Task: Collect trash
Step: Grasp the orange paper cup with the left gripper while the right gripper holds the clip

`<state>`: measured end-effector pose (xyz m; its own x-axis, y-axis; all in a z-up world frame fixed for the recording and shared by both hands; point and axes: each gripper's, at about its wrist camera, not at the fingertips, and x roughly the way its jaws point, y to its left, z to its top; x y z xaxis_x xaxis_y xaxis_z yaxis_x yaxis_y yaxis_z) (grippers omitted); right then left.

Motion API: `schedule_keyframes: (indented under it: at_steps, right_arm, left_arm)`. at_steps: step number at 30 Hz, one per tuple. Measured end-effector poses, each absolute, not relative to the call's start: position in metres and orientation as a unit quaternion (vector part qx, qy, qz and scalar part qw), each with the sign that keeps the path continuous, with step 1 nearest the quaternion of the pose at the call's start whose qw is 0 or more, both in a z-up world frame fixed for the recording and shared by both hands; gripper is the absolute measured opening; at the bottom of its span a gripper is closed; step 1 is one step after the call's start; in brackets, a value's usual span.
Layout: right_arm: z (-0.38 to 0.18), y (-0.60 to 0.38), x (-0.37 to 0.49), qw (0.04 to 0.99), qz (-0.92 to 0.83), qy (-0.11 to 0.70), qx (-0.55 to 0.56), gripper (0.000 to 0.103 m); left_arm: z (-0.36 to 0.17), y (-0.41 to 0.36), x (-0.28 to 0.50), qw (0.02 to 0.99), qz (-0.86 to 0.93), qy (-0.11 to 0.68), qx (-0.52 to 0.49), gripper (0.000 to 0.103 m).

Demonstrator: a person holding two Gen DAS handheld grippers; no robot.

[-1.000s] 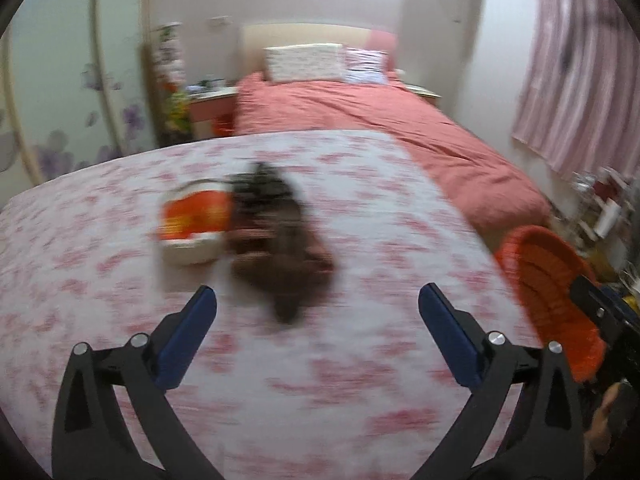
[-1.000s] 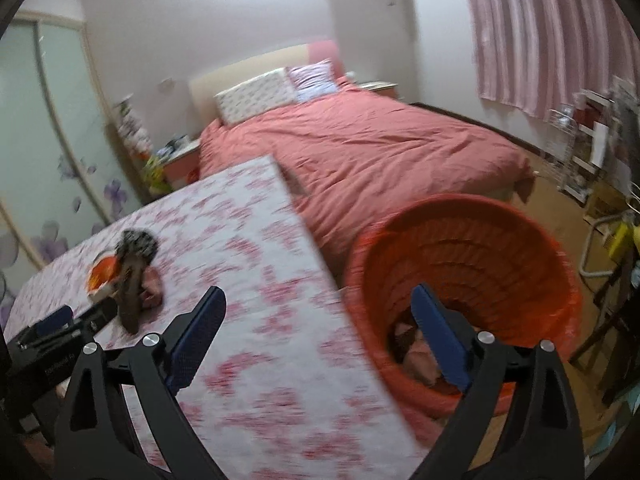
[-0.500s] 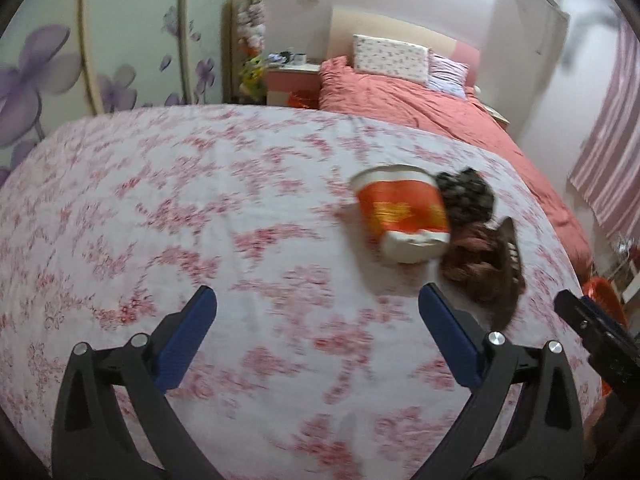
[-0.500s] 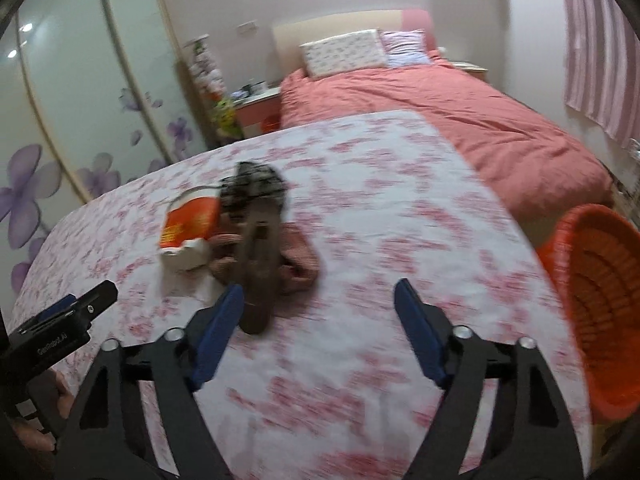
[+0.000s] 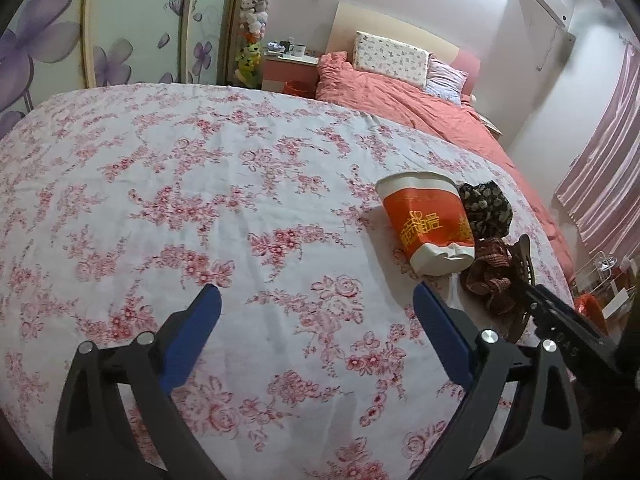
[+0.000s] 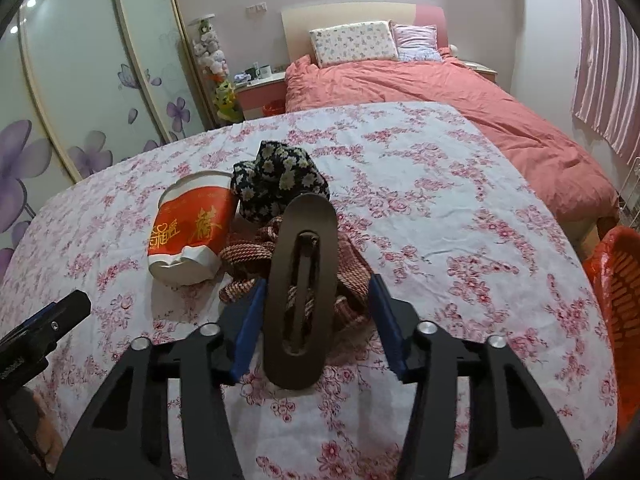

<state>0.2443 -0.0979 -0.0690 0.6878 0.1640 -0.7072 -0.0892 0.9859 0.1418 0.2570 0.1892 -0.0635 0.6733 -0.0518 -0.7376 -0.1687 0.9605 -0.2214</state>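
Across the foreground spreads a table under a white cloth printed with pink roses, and the trash sits in a small cluster on it: a crushed red and white paper cup lying on its side, a dark wad of daisy-print fabric touching its rim end, a reddish woven cloth just in front of both, and a dark brown shoe sole standing on edge over that cloth. The right gripper straddles the sole; its blue jaws have just been closing, with the sole and woven cloth between them, the left pad at the sole's side and the right pad with a gap to it, so no firm grip shows. The left gripper hangs wide open over bare cloth, holding nothing, the cup just beyond its right finger. Behind the table stands a bed with a salmon duvet and two pillows, a pink nightstand beside it, sliding doors with purple flowers on the left, and striped pink curtains on the right. An orange basket sits past the table's right edge.
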Motion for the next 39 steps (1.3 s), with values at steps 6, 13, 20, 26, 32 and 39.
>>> schedule_keyframes:
  at_steps: [6, 13, 20, 26, 32, 39]
  right_arm:
    - [-0.063, -0.103, 0.232, 0.921, 0.081, 0.378, 0.047, 0.034]
    - [-0.059, -0.141, 0.218, 0.925, 0.050, 0.370, 0.070, 0.034]
    - [-0.066, -0.182, 0.219, 0.921, -0.007, 0.381, 0.084, 0.034]
    - [-0.072, -0.190, 0.221, 0.917, -0.011, 0.388, 0.090, 0.034]
    - [-0.077, -0.190, 0.222, 0.915, -0.006, 0.394, 0.083, 0.034]
    - [-0.081, -0.185, 0.221, 0.912, -0.001, 0.405, 0.072, 0.034]
  left_arm:
    - [-0.064, 0.176, 0.265, 0.898, -0.001, 0.404, -0.175, 0.090]
    - [-0.065, 0.136, 0.296, 0.895, -0.015, 0.416, -0.160, 0.090]
    - [-0.077, 0.106, 0.328, 0.888, 0.000, 0.439, -0.138, 0.090]
    - [-0.082, 0.098, 0.350, 0.884, 0.021, 0.449, -0.125, 0.090]
    - [-0.085, 0.099, 0.358, 0.888, 0.018, 0.452, -0.087, 0.071]
    - [-0.085, 0.122, 0.316, 0.890, 0.015, 0.450, -0.077, 0.071]
